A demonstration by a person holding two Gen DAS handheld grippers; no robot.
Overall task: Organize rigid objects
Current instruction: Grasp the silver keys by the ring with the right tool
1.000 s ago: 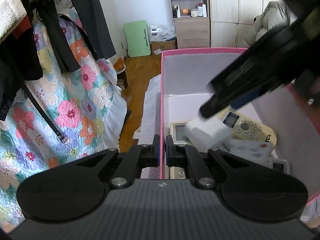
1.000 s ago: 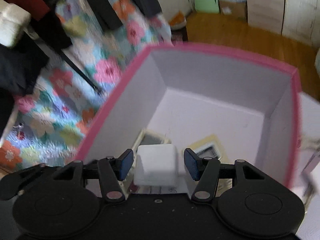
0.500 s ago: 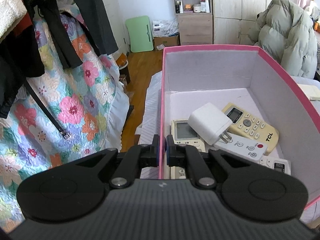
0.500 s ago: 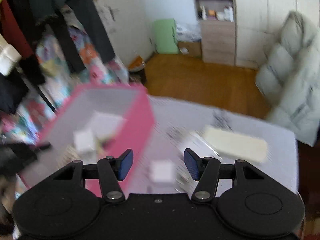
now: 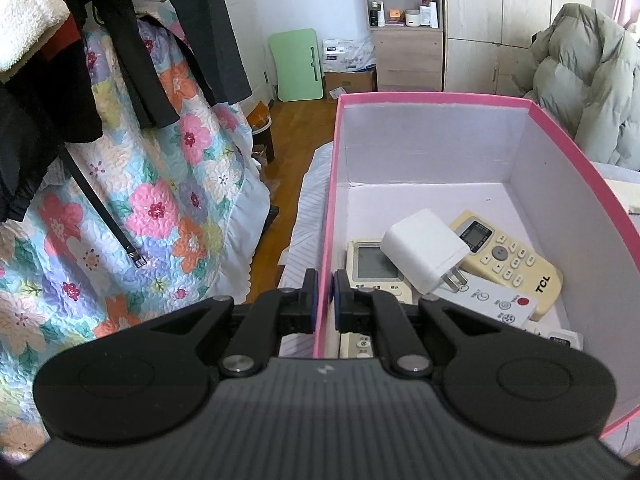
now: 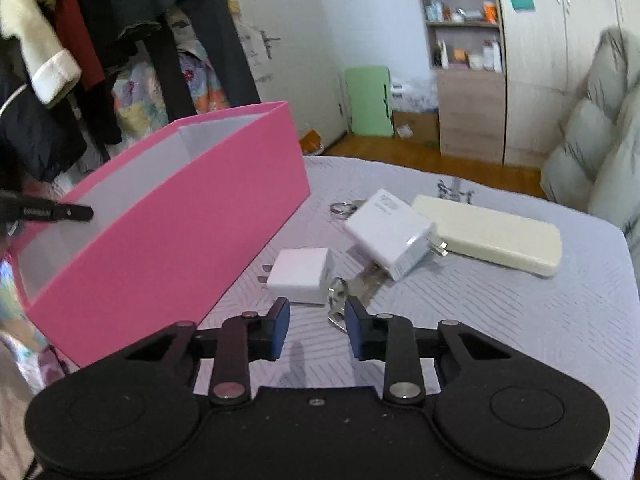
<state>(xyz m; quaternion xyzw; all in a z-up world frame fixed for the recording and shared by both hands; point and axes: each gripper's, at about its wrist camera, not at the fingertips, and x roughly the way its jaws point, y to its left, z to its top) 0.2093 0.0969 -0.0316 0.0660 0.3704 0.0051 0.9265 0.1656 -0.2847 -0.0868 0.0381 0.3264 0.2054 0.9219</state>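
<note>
left gripper (image 5: 323, 294) pinching shut on the pink box (image 5: 326, 216) wall. right gripper (image 6: 316, 326) closing, empty, hovering just short of the small white charger (image 6: 301, 275) lying beside the box on the table (image 6: 520, 320).

Left wrist view peers down into the pink box (image 5: 432, 98) at close range; right wrist view faces its outer wall (shared landmark) across the bed (image 6: 520, 320).
</note>
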